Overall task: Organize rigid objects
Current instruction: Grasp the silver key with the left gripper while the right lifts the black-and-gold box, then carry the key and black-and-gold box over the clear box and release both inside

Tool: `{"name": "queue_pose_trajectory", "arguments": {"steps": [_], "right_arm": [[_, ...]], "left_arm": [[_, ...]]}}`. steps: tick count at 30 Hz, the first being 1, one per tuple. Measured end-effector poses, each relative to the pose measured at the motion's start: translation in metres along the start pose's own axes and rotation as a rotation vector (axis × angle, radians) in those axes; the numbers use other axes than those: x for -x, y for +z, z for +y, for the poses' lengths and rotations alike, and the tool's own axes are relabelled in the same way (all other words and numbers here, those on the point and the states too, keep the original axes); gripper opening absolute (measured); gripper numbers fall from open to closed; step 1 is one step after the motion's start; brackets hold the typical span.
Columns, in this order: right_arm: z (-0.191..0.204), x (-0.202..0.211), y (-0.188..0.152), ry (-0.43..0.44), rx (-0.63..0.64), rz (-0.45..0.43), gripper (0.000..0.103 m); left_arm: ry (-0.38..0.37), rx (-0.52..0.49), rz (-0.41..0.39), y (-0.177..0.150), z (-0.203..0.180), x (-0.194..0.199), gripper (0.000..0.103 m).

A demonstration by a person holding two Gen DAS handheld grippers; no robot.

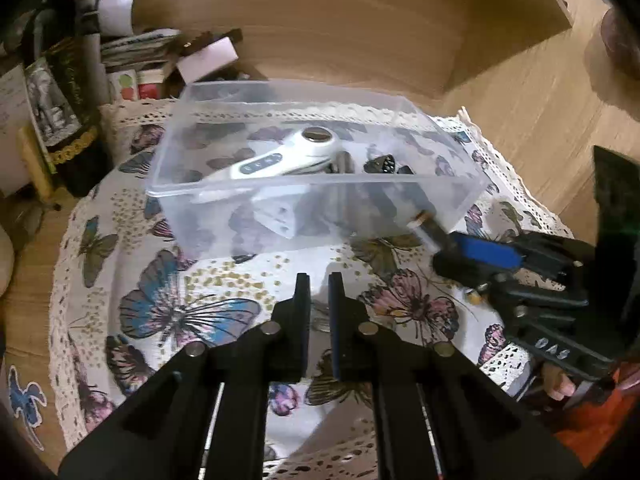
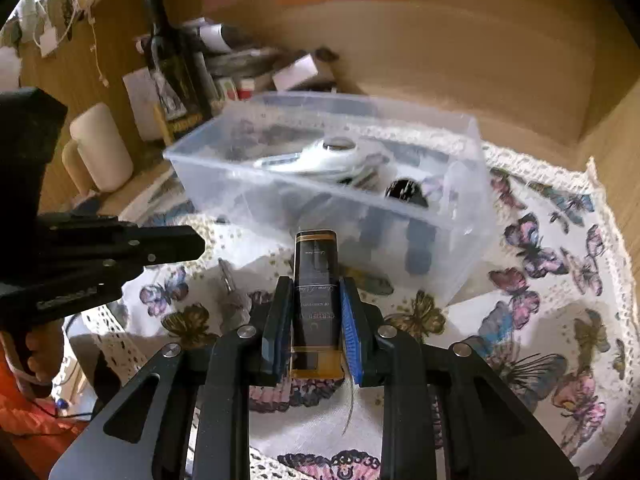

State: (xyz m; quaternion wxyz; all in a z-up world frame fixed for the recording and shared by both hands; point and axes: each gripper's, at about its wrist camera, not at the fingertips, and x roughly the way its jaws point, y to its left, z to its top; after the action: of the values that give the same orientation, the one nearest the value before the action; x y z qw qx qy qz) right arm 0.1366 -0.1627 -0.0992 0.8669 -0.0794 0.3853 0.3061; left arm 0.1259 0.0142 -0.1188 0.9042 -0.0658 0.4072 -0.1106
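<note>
A clear plastic box (image 1: 456,200) (image 2: 460,256) stands on a butterfly-print cloth (image 1: 192,280) (image 2: 540,320). Inside it lie a white handheld device (image 1: 288,152) (image 2: 320,156) and some small dark items (image 1: 380,166) (image 2: 404,190). My right gripper (image 2: 315,292) is shut on a dark, gold-edged rectangular bottle (image 2: 315,276), held above the cloth just in front of the box; it shows in the left wrist view (image 1: 448,246) with the bottle (image 1: 426,228) at the box's near right corner. My left gripper (image 1: 319,284) is nearly closed and empty, low over the cloth in front of the box; it also shows in the right wrist view (image 2: 198,242).
Books, a dark bottle (image 2: 172,64) and small boxes are stacked behind the box at the back left (image 1: 132,64). A cream mug (image 2: 100,148) stands left of the box. A small metal item (image 2: 228,276) lies on the cloth. Wooden walls enclose the back and right.
</note>
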Motion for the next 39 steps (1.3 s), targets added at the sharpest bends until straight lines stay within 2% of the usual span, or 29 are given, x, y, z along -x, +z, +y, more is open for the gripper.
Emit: {"name": "queue_pose_trajectory", "arguments": {"steps": [2, 4, 5, 6, 7, 8, 11, 14, 17, 19, 25, 28, 32, 39], "right_arm": [[-0.001, 0.005, 0.002, -0.005, 0.001, -0.014, 0.022], [-0.002, 0.008, 0.002, -0.016, 0.0, -0.022, 0.022], [-0.003, 0.01, 0.002, -0.018, -0.001, -0.025, 0.022], [-0.004, 0.012, 0.002, -0.024, -0.004, -0.027, 0.022], [-0.005, 0.011, 0.003, -0.027, -0.006, -0.027, 0.021], [-0.006, 0.012, 0.003, -0.03, -0.01, -0.027, 0.021], [-0.011, 0.014, 0.001, -0.036, -0.024, -0.03, 0.021], [-0.013, 0.015, 0.0, -0.04, -0.032, -0.031, 0.022], [-0.017, 0.017, -0.001, -0.041, -0.04, -0.037, 0.022], [-0.02, 0.018, -0.002, -0.041, -0.048, -0.041, 0.022], [-0.022, 0.02, -0.002, -0.034, -0.056, -0.053, 0.022], [-0.022, 0.022, 0.0, -0.032, -0.059, -0.066, 0.022], [-0.022, 0.026, 0.005, -0.031, -0.06, -0.094, 0.022], [-0.025, 0.035, 0.015, -0.029, -0.082, -0.146, 0.022]], "left_arm": [[0.007, -0.008, 0.002, -0.003, -0.001, 0.003, 0.016], [0.016, -0.025, 0.007, -0.007, -0.005, 0.002, 0.046], [0.025, -0.036, 0.009, -0.009, -0.008, 0.001, 0.055], [0.033, -0.046, 0.014, -0.011, -0.01, -0.001, 0.07], [0.036, -0.054, 0.02, -0.013, -0.013, -0.002, 0.078], [0.027, -0.062, 0.037, -0.015, -0.016, -0.005, 0.079], [0.005, -0.084, 0.094, -0.02, -0.025, -0.018, 0.08], [0.017, -0.111, 0.139, -0.025, -0.032, -0.034, 0.08], [0.069, -0.169, 0.115, -0.028, -0.042, -0.04, 0.077], [0.085, -0.196, 0.091, -0.029, -0.047, -0.041, 0.061], [0.098, -0.159, 0.074, -0.026, -0.043, -0.037, 0.061], [0.103, -0.142, 0.037, -0.025, -0.041, -0.025, 0.061], [0.116, -0.134, -0.049, -0.015, -0.04, 0.001, 0.061], [0.091, -0.083, -0.174, 0.008, -0.035, 0.039, 0.061]]}}
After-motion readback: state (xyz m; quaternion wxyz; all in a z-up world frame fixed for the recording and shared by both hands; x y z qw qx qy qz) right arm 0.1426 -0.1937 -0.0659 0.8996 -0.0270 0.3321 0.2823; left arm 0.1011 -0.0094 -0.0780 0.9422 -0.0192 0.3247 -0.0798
